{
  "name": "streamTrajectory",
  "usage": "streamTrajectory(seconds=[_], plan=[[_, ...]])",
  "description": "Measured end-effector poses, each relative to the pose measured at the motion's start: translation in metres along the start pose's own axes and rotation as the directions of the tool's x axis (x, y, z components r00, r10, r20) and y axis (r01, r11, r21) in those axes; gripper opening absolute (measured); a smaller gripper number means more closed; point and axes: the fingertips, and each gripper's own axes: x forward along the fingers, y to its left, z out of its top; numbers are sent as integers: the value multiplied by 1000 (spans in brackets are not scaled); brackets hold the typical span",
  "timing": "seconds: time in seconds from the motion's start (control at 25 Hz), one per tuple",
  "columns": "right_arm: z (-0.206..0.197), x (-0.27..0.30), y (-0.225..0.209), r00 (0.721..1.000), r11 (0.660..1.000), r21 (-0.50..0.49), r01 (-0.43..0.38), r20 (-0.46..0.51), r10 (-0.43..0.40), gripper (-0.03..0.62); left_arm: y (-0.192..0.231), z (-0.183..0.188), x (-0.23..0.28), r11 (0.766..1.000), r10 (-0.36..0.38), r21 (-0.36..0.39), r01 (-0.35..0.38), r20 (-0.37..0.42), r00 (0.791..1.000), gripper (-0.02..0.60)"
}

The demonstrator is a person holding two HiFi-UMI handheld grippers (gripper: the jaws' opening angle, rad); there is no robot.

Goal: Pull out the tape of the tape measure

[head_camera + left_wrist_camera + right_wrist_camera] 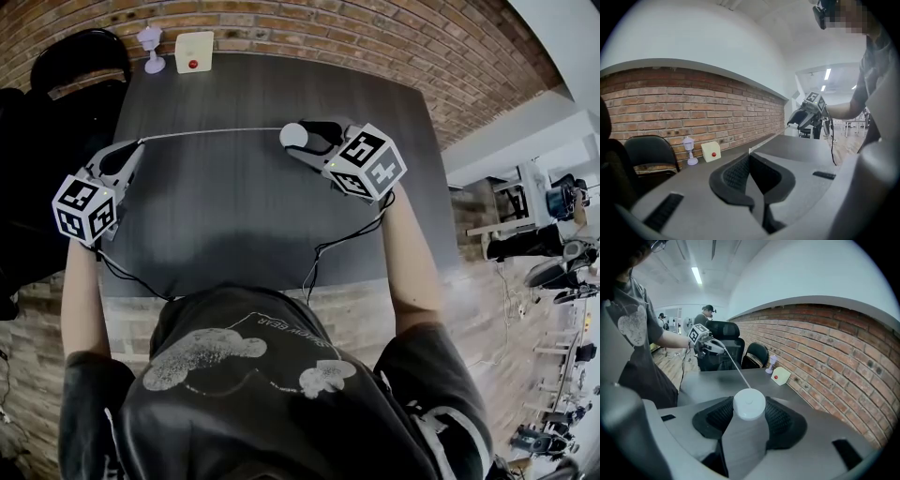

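The tape (211,132) spans open tabletop (244,216) near its far edge. Left tool (140,144) pinches its end; right tool (298,142) clamps the tape measure (749,404).

My tape measure (749,404) is white, its tape (211,132) pale too, over the dark grey table (244,216). The wall (281,23) is red-brown brick; the box (194,52) cream, red-dotted.

An open, lab-like office: brick wall (693,103), dark worktop (262,94), black office chair (649,151), ceiling strip light (697,275).
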Motion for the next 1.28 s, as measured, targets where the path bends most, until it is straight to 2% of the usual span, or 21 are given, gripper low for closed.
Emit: streamTrajectory(seconds=[0.32, 0.68, 0.84, 1.04, 1.28], plan=[[-5, 5, -3, 1000, 1000, 10, 1, -11, -1, 233, 7, -7, 0, 1000, 15, -16, -16, -17, 1000, 9], [-8, 24, -27, 1000, 999, 54, 0, -11, 0, 232, 48, -21, -4, 994, 81, -68, -84, -40, 996, 9], [-1, 47, -37, 1000, 998, 65, -20, -6, 21, 233, 72, -29, 0, 990, 108, -90, -112, -46, 993, 9], [7, 85, -52, 998, 996, 68, -66, -7, 67, 233, 92, -42, 20, 991, 115, -65, -120, -70, 991, 9], [9, 138, -69, 994, 992, 74, -107, -21, 109, 233, 124, -65, 43, 981, 151, -115, -159, -73, 986, 9]])
